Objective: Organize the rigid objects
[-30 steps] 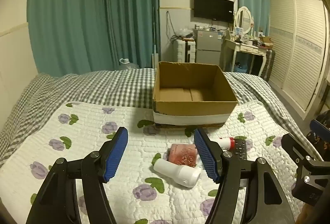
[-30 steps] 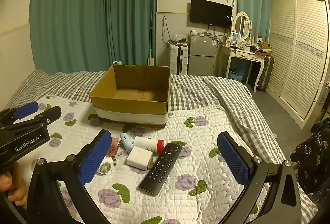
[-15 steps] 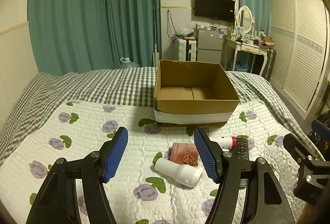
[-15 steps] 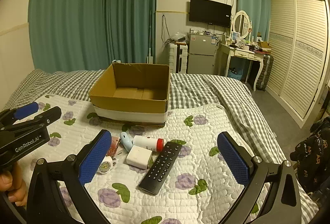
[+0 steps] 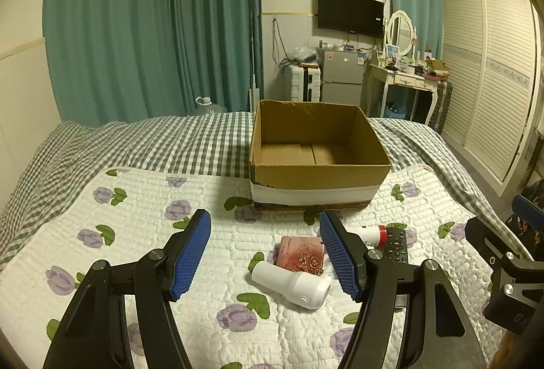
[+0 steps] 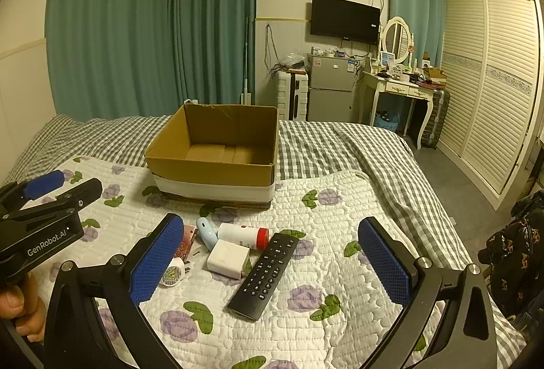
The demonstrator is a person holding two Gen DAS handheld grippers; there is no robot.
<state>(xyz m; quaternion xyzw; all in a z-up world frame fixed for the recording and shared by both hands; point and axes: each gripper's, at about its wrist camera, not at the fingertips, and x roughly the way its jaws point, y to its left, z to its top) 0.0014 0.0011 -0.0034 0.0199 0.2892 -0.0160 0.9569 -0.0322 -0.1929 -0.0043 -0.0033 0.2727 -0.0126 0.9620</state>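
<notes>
Both the left gripper (image 5: 265,253) and right gripper (image 6: 272,262) hover with jaws apart and empty above a flowered quilt (image 6: 333,199). A remote (image 6: 265,274), charger (image 6: 227,258) and bottle (image 6: 243,234) lie clustered, a cardboard box (image 6: 210,170) at 12 o'clock beyond them.

— What's in front of my claws?
— An open cardboard box (image 6: 217,161), white band round its base. Just before it: a black remote (image 6: 263,275) lying angled, a flat white adapter (image 6: 227,258), a red-capped white bottle (image 6: 243,234) on its side, a pink patterned card (image 5: 301,256).
</notes>
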